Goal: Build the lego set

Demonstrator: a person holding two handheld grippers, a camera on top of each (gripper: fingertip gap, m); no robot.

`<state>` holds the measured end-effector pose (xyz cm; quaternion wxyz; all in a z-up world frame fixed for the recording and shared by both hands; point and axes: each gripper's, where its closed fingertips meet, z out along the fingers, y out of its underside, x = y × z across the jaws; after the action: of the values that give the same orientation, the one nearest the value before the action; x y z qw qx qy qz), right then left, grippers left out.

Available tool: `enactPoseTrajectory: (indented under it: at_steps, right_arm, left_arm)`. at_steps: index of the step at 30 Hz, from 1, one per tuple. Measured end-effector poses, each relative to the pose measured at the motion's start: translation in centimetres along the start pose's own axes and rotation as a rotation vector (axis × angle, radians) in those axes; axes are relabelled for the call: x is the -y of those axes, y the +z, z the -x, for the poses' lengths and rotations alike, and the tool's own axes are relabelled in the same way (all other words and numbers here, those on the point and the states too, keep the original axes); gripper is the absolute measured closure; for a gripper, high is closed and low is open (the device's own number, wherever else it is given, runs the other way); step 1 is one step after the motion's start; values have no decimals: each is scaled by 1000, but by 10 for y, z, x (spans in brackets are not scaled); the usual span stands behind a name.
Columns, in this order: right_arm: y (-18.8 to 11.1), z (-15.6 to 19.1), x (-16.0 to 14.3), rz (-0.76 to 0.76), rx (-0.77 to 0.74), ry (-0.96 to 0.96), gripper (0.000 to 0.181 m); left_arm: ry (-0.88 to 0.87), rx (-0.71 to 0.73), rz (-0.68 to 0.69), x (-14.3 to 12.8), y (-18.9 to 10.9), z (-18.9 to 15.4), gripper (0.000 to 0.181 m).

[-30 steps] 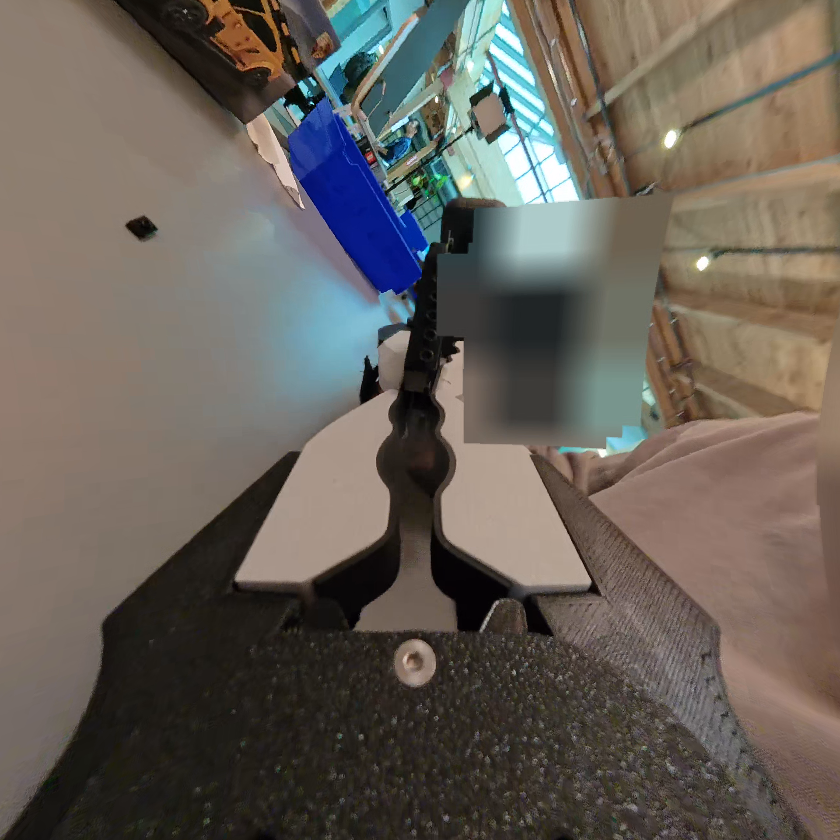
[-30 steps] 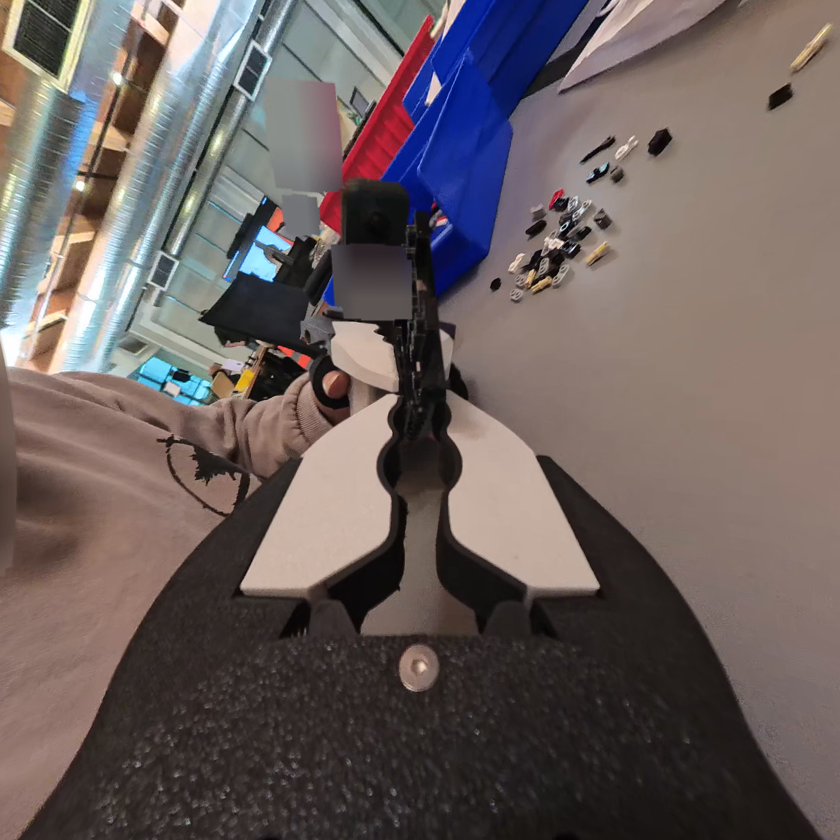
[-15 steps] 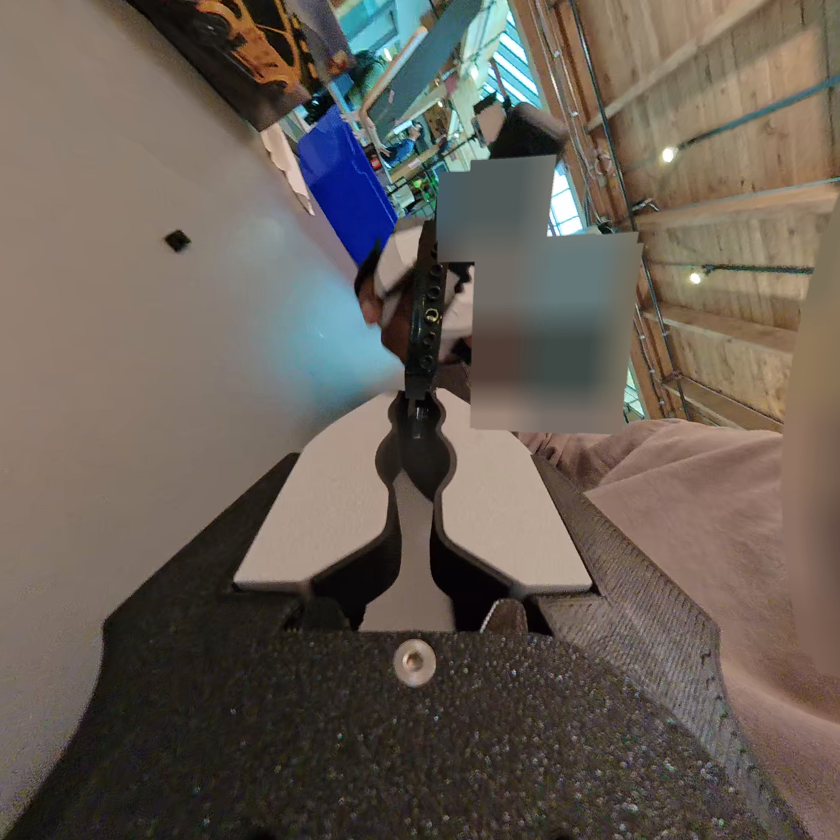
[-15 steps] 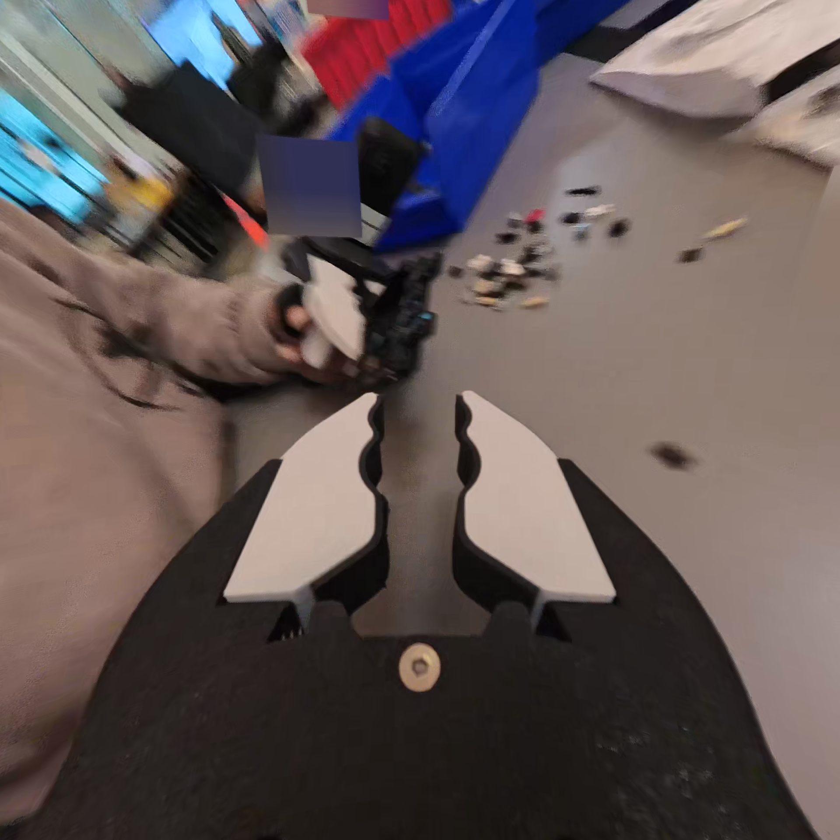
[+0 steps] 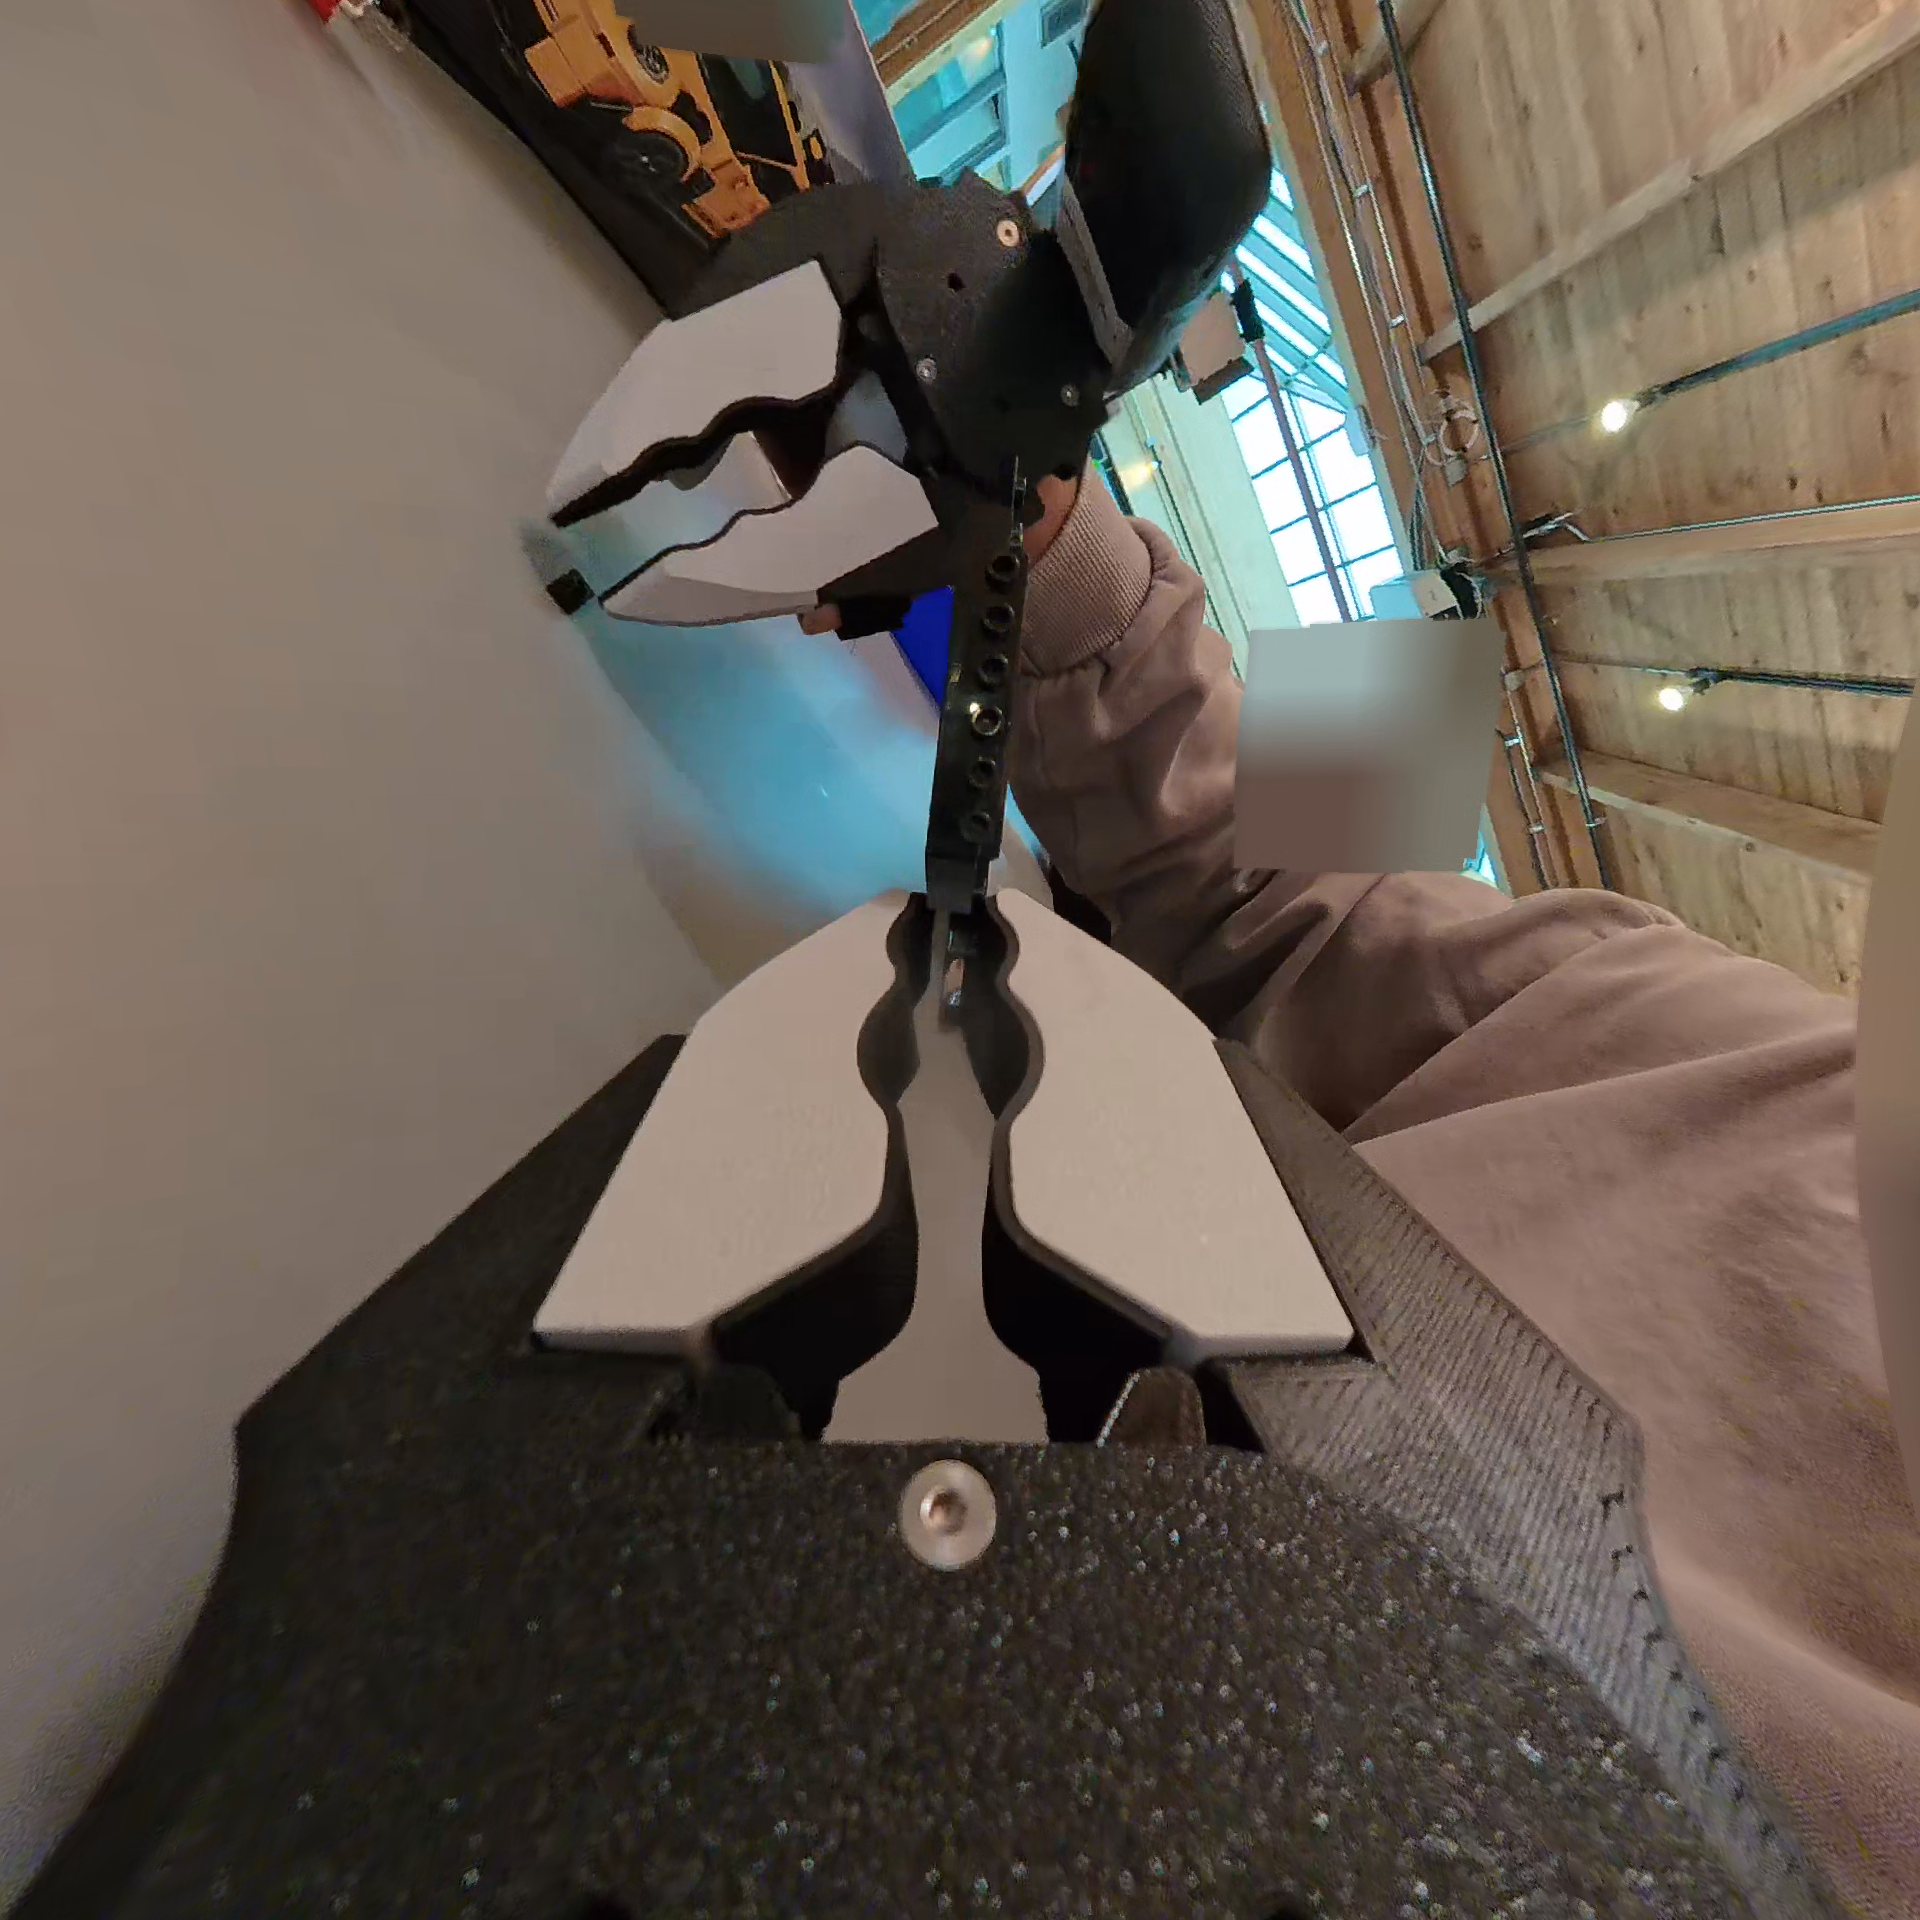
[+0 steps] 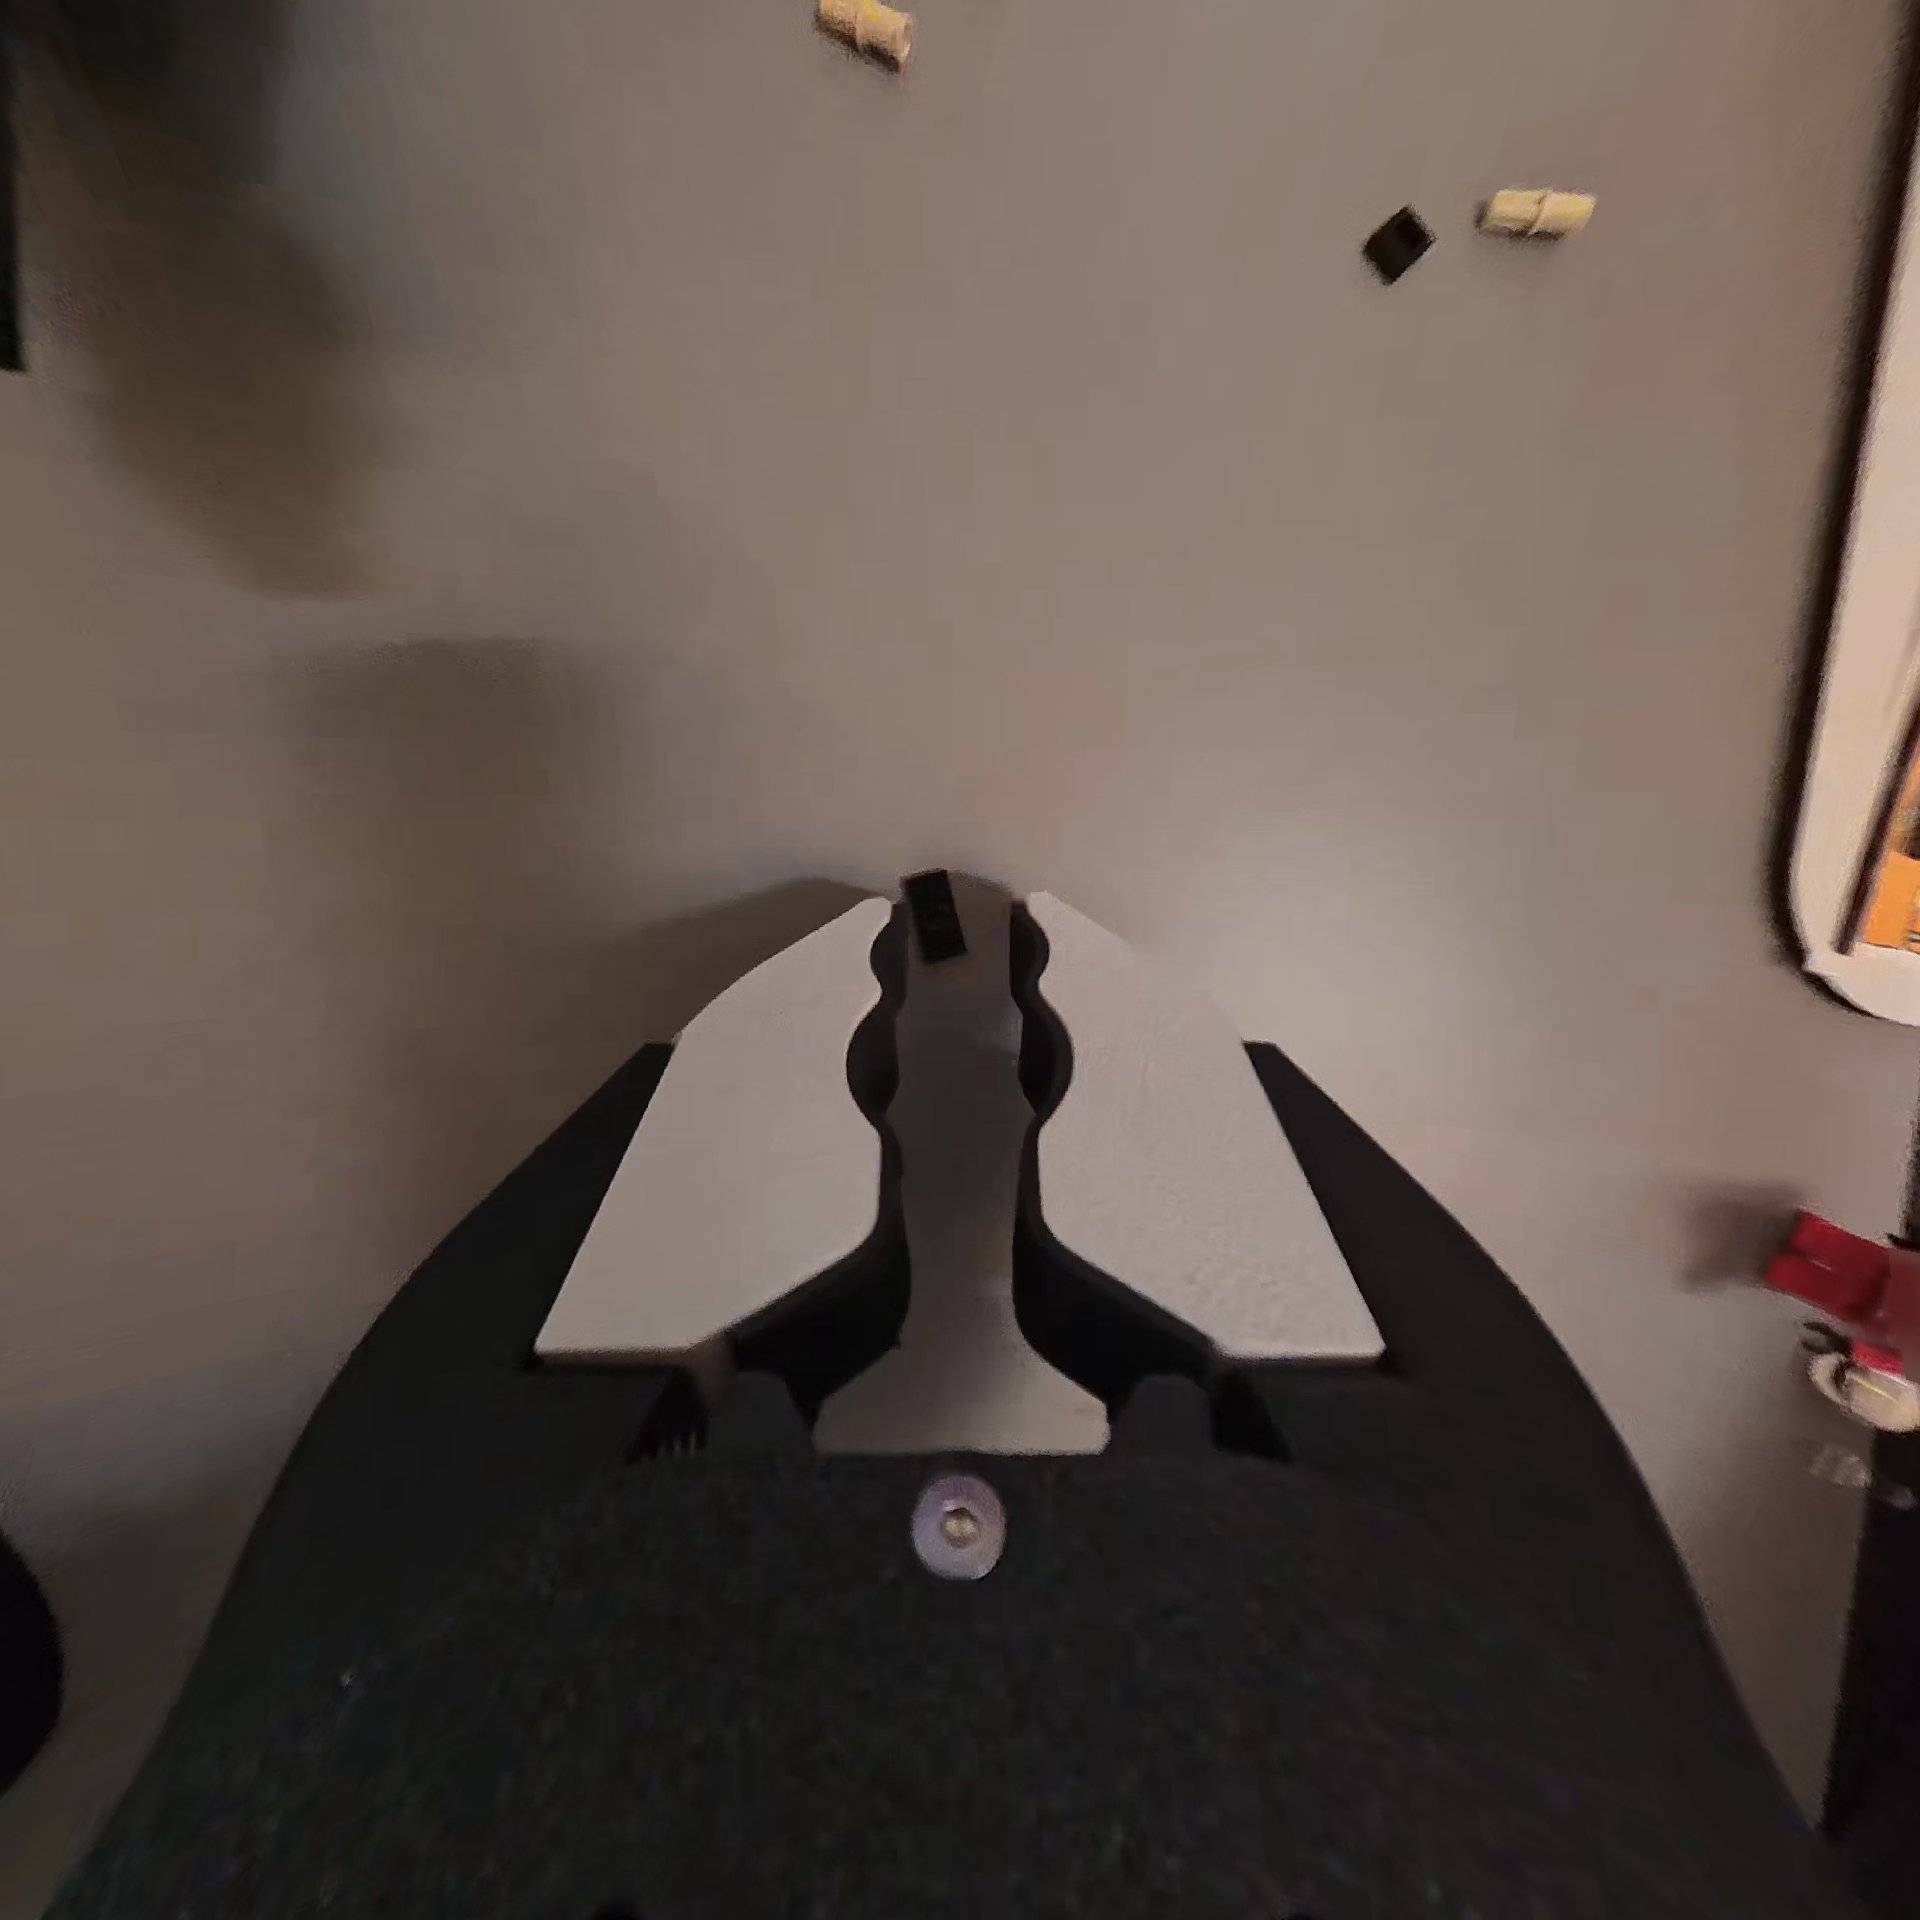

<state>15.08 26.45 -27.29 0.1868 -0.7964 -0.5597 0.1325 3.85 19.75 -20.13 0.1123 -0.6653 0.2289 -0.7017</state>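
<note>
My left gripper [image 5: 951, 909] is shut on the near end of a long black beam with holes [image 5: 982, 707], which sticks out forward and up from the fingertips. My right gripper [image 6: 951, 914] is open and points down at the grey table [image 6: 727, 520]. A small black piece [image 6: 935, 930] lies on the table between its fingertips, closer to the left one, not clamped. In the left wrist view the right gripper [image 5: 582, 561] hovers low over the table beyond the beam, with the small black piece [image 5: 564, 592] at its tips.
Another small black piece [image 6: 1397, 244] and two tan pins [image 6: 1538, 211] [image 6: 862, 16] lie farther out on the table. A white booklet [image 6: 1870, 623] and a red piece [image 6: 1829, 1262] are at the right edge. A box picturing a yellow vehicle [image 5: 665, 125] stands at the back. The tips of one gripper are about 15 cm away from the tips of the other. To reach the yellow vehicle [image 5: 665, 125] in a straight line is about 25 cm for my right fingers, about 40 cm for my left.
My right gripper has let go of the black beam, opened, and swung away and down to the table over a small black piece. My left gripper still holds the beam.
</note>
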Motion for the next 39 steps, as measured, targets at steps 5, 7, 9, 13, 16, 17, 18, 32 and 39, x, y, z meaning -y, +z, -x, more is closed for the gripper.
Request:
enactPoseTrajectory:
  at_steps: [5,7,9,13,16,17,18,32,39]
  right_arm:
    - [5,3,-3,17,35,2,174]
    - [-4,6,6,-34,15,2,174]
    - [-27,12,24,-107,-23,-1,174]
    - [-70,36,71,-218,-123,48,174]
    - [-73,55,97,-255,-201,130,174]
    - [-68,60,102,-261,-216,157,174]
    - [-64,63,106,-264,-226,184,174]
    - [-31,71,107,-96,-279,184,174]
    - [-32,70,103,-66,-279,173,171]
  left_arm:
    - [-2,5,-6,2,-1,2,173]
    - [-13,14,-12,2,-1,4,173]
    - [-31,28,-25,3,-1,6,173]
    - [-108,38,-107,11,0,10,172]
    - [-143,47,-173,16,3,8,172]
    - [-146,55,-191,17,4,8,172]
    - [-149,65,-209,17,5,8,172]
    - [-194,41,-261,17,5,5,172]
    - [-181,49,-255,18,5,6,172]
